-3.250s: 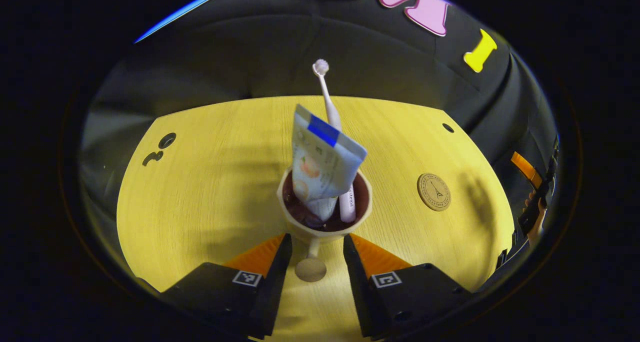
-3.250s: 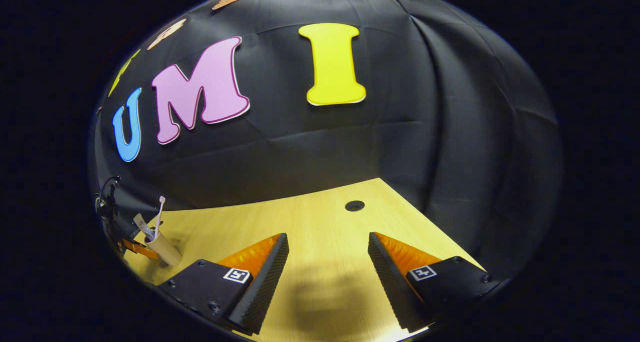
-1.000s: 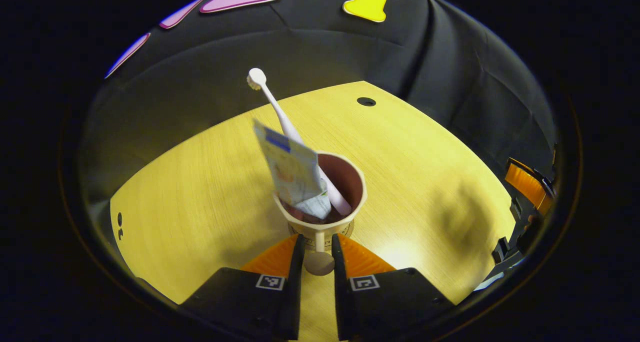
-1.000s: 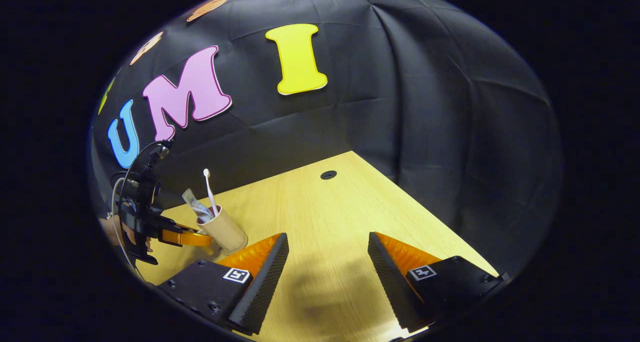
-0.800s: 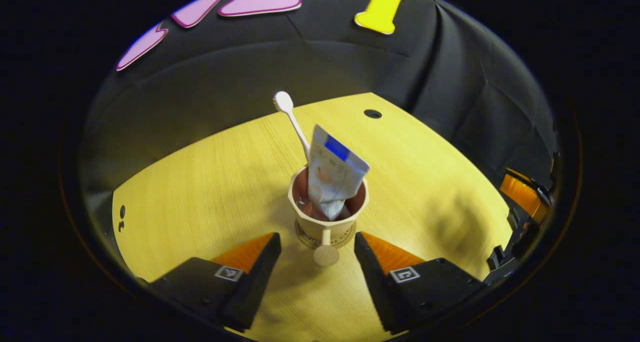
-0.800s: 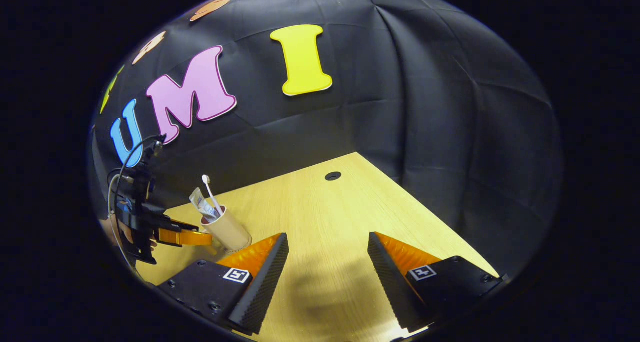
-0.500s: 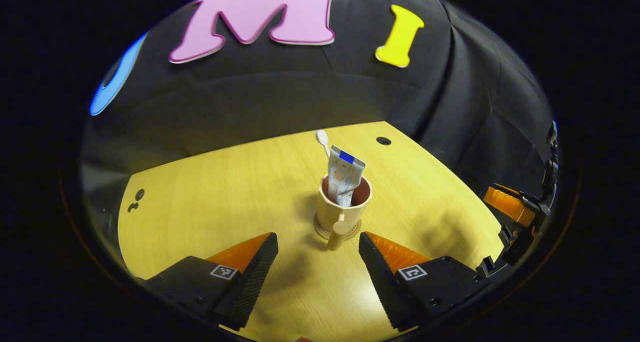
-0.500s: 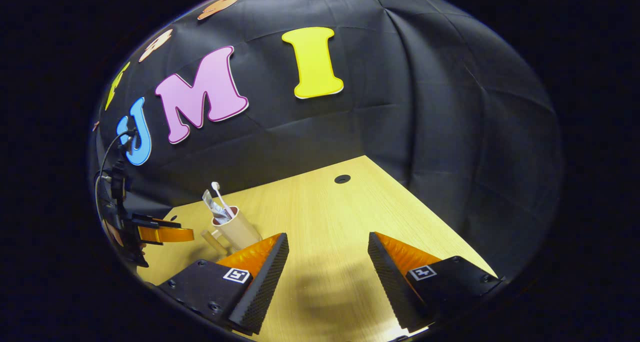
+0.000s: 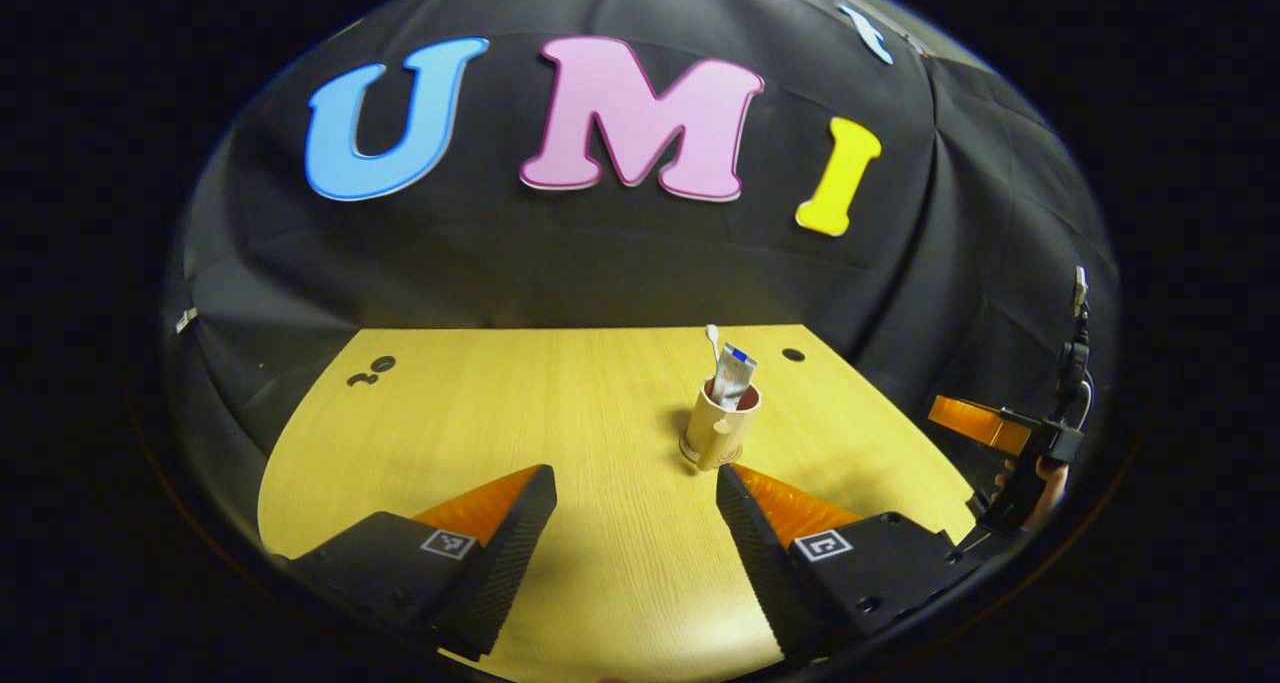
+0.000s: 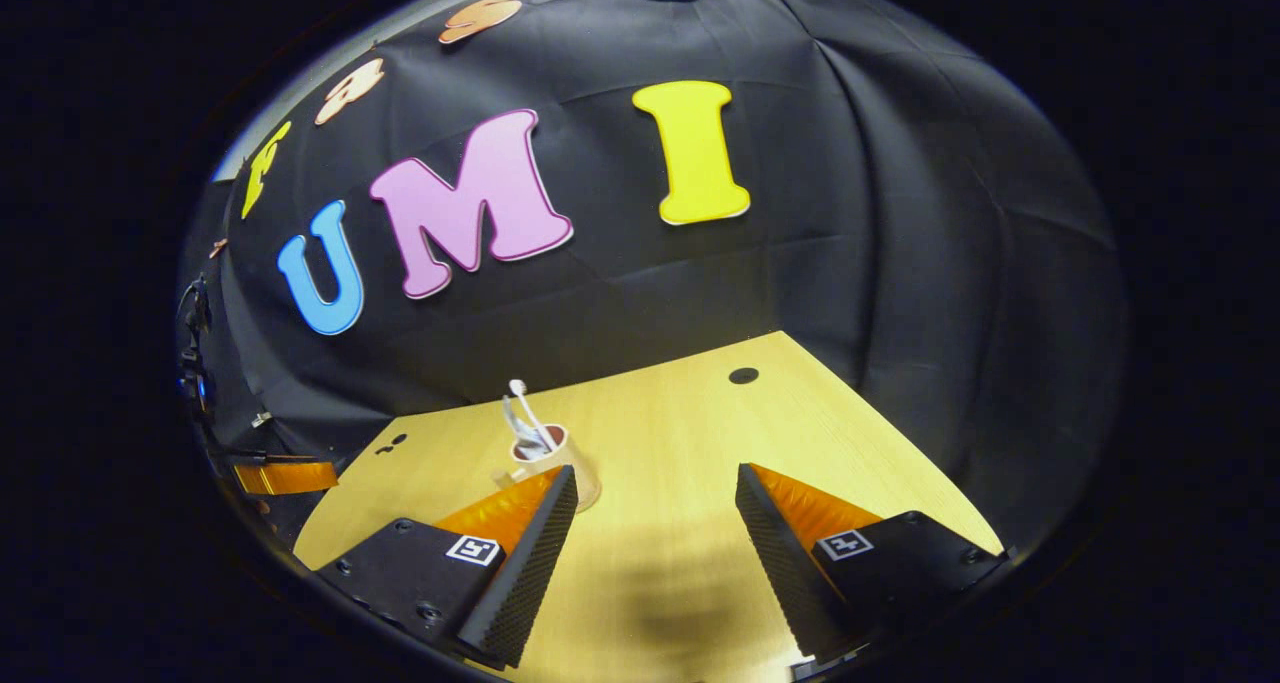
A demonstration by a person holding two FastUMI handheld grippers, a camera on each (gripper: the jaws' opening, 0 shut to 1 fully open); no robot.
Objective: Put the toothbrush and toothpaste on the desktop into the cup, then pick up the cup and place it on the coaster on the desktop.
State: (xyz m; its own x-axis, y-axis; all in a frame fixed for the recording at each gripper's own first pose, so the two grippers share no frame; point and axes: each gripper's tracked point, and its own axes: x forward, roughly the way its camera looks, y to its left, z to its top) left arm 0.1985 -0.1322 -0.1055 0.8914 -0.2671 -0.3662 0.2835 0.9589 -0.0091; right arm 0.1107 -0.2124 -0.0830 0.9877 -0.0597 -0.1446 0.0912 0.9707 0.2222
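A beige cup (image 9: 720, 428) with a side handle stands upright on a round coaster (image 9: 706, 456) on the yellow desktop (image 9: 500, 403). A white toothbrush (image 9: 713, 341) and a toothpaste tube (image 9: 737, 369) stick up out of it. My left gripper (image 9: 634, 523) is open, drawn back from the cup, nothing between its fingers. In the right gripper view the cup (image 10: 556, 456) with the toothbrush (image 10: 524, 403) stands just behind the left finger, and my right gripper (image 10: 652, 543) is open over bare desktop. The right gripper (image 9: 1000, 433), held by a hand, also hangs at the left gripper view's right edge.
A round cable hole (image 9: 793, 355) lies in the desktop behind the cup, and two more holes (image 9: 370, 369) sit at the far left. The black cloth wall closes the back and right. The left gripper (image 10: 280, 477) hangs at the right gripper view's left edge.
My left gripper let go of the cup's handle, opened and pulled back and up; the cup now stands alone on the coaster. The right gripper shifted its aim slightly and stayed open.
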